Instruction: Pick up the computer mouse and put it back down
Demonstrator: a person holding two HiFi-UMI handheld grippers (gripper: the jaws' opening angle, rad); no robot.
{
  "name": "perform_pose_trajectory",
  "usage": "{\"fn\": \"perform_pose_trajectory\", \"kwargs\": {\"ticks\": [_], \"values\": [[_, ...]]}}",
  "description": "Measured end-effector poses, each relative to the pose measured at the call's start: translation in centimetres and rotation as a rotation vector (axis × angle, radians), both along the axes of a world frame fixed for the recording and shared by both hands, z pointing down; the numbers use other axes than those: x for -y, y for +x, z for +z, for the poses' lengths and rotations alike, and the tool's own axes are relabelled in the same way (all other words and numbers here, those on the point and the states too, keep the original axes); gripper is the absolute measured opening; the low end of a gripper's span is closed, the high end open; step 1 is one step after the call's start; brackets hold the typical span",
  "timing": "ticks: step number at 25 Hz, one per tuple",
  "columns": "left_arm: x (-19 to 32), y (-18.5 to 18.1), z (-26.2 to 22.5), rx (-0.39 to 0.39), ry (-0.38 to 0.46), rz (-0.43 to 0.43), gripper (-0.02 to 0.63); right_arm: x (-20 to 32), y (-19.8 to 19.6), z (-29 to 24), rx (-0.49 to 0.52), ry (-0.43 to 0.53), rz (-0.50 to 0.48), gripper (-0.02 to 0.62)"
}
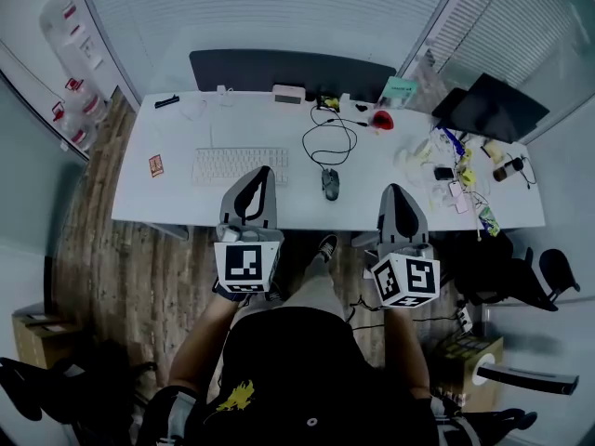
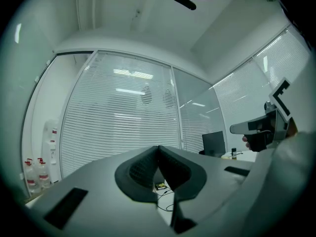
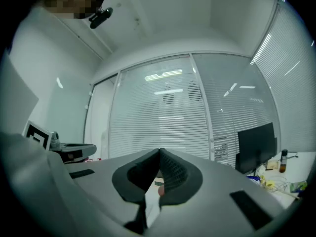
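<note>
The dark computer mouse (image 1: 330,183) lies on the white desk (image 1: 177,203) near its front edge, and its cable loops toward the back. My left gripper (image 1: 261,172) hovers over the desk's front edge, left of the mouse and beside the keyboard, with its jaws shut and nothing in them. Right of the mouse, my right gripper (image 1: 396,190) is held the same way, shut and empty. In the left gripper view the left gripper (image 2: 158,147) points level at the window blinds; the right gripper (image 3: 160,150) does likewise in its own view. The mouse is hidden in both gripper views.
A white keyboard (image 1: 240,165) lies left of the mouse, with an orange card (image 1: 156,165) further left. A red object (image 1: 382,119), a dark monitor (image 1: 493,107) and several small items (image 1: 460,170) crowd the desk's right side. A dark panel (image 1: 288,68) runs along the far edge.
</note>
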State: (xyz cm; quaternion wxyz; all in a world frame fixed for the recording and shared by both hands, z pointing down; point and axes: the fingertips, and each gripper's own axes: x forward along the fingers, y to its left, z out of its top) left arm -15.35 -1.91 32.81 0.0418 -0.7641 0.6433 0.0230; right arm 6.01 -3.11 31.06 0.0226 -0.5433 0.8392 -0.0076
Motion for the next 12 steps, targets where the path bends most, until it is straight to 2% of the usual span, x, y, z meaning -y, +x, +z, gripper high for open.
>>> {"fn": "perform_pose_trajectory", "kwargs": {"ticks": [3,12], "values": [[-0.23,-0.55,-0.07,-0.013,0.007,-0.01,0.014,-0.73,-1.06,-0.34,-0.006,0.014,-0.05,0.012],[-0.41,-1.12,0.3,-0.041,0.01,-0.018,0.014,-0.74,-0.91,-0.25,-0.033,0.004,-0.029,0.012]]}}
